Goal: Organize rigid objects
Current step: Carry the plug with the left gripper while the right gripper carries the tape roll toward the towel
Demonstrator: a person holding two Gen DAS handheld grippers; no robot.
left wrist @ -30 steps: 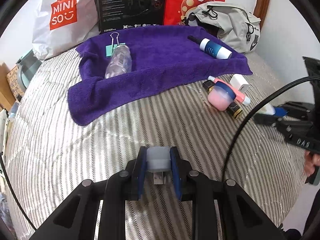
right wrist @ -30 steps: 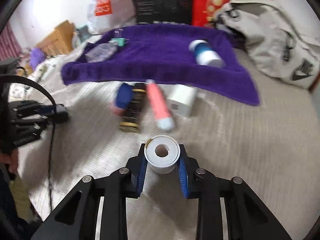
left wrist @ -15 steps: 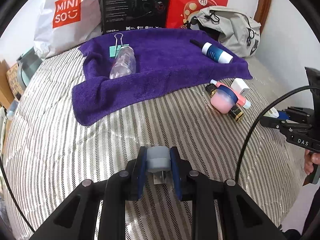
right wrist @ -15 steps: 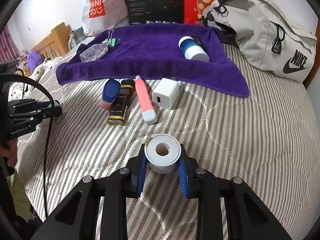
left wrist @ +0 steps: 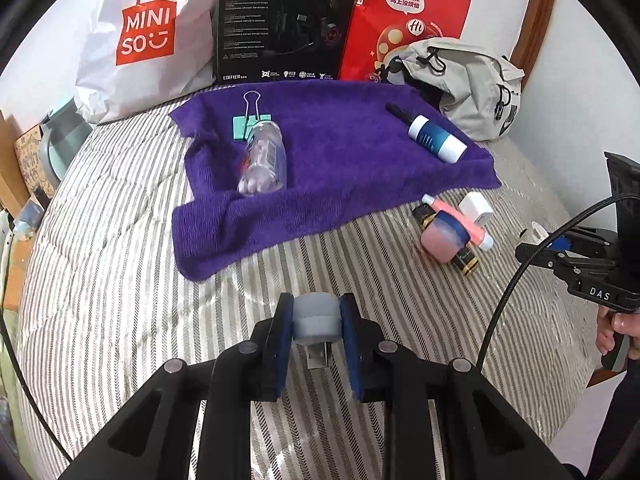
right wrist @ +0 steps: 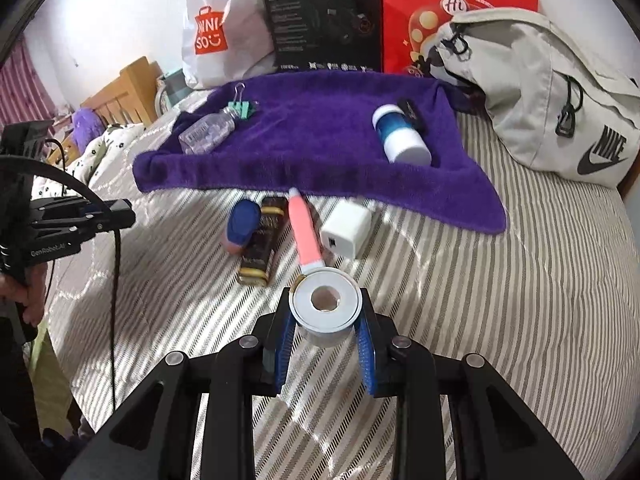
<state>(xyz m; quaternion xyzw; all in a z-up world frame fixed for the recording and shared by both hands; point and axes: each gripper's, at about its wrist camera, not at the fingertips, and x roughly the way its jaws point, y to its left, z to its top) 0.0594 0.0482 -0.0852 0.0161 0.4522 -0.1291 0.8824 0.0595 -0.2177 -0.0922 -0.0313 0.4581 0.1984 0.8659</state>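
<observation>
Left gripper: we see it clamped on a grey adapter, USB plug pointing back toward the camera, held above the bedspread.
Right gripper: clenched on a white tape roll, core hole facing up, just short of the loose group.
Change: over the last second both views have drawn in toward the towel; we note that the right view, blurred a second ago, is now steady. Both loads remain in their grips.
Meaning: we judge both items are in transit, with release onto the towel the likely next step.
Loose group: pink jar, dark bottle, pink tube and white charger lie side by side on the bedspread, just off the towel's near edge.
Towel contents: clear bottle touching a green clip; blue-and-white bottle well apart from them.
Surface: striped quilted bedspread, soft, so round items may roll.
Room: white bag, black box, red bag and grey backpack line the wall behind.
</observation>
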